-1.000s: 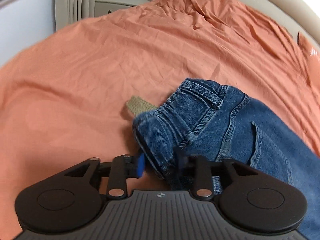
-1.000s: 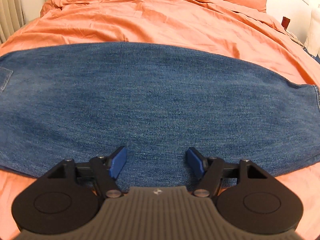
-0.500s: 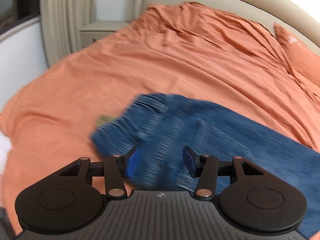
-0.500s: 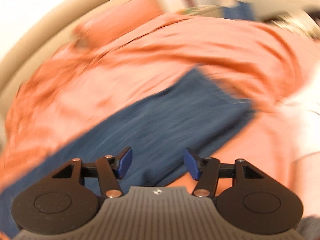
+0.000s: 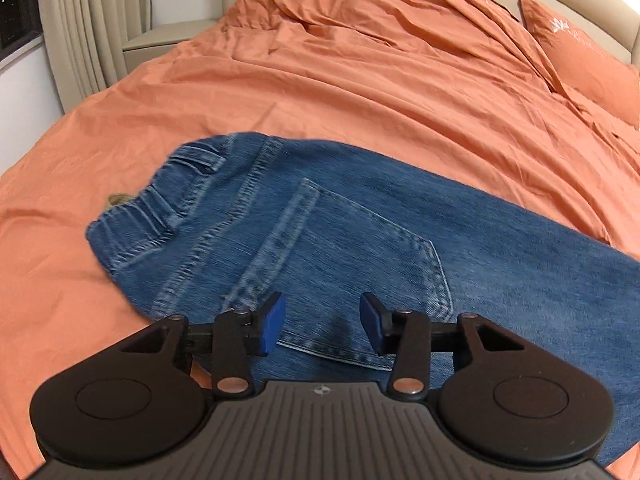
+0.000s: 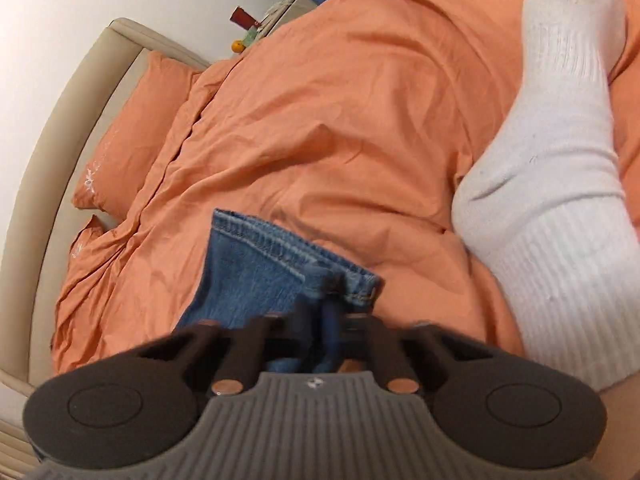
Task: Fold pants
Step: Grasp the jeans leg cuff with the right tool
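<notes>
Your right gripper point(image 6: 326, 312) has swung from mid-leg to the hem of the blue denim pants point(image 5: 360, 232), and its jaws have just closed on that hem at 12 o'clock. Your left gripper point(image 5: 322, 328), jaws half open and empty, has let go of the waistband point(image 5: 148, 208). The pants lie flat on the orange bed point(image 5: 360, 80), likely ready for folding hem toward waist.

The jeans point(image 5: 400, 240) are mid-blue denim with paler blue stitching, lying on a plain orange sheet point(image 5: 360, 92). Beside the jeans' hem, a sock point(image 6: 560, 184) is white and ribbed. Behind the sheet, the headboard point(image 6: 60, 128) is beige.
</notes>
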Demonstrator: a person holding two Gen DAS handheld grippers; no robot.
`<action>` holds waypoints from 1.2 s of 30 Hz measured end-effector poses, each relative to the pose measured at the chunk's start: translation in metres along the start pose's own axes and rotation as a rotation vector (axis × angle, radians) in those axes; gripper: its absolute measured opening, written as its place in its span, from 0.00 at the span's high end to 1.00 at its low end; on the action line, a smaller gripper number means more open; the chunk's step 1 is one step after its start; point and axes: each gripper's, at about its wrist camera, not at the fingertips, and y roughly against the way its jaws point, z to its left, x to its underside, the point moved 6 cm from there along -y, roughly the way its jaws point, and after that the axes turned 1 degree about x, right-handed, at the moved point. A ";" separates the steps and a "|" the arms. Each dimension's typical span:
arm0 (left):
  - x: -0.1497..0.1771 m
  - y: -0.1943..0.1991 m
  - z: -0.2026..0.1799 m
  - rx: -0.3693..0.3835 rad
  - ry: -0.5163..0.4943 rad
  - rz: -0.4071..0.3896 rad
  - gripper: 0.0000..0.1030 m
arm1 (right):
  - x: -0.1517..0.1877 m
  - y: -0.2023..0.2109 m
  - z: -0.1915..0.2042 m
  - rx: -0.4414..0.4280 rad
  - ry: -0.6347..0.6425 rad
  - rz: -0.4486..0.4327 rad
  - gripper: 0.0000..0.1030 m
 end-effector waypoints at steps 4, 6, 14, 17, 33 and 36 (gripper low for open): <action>0.005 -0.007 -0.008 -0.011 -0.033 0.015 0.55 | -0.007 0.022 0.027 -0.006 0.175 -0.080 1.00; 0.007 -0.008 -0.011 -0.013 -0.038 0.017 0.56 | -0.006 0.014 0.020 0.053 0.184 -0.054 1.00; 0.001 0.010 -0.036 0.061 -0.095 0.007 0.56 | 0.002 0.001 -0.003 0.085 0.138 -0.012 0.92; -0.003 0.019 -0.058 0.098 -0.137 -0.006 0.56 | 0.008 0.012 -0.002 0.022 0.078 0.016 0.49; 0.009 0.023 -0.246 0.341 -0.464 0.021 0.56 | 0.013 -0.021 -0.027 -0.144 -0.183 0.090 0.81; 0.021 0.009 -0.284 0.374 -0.541 0.042 0.62 | 0.005 -0.010 -0.021 -0.148 -0.136 0.038 0.97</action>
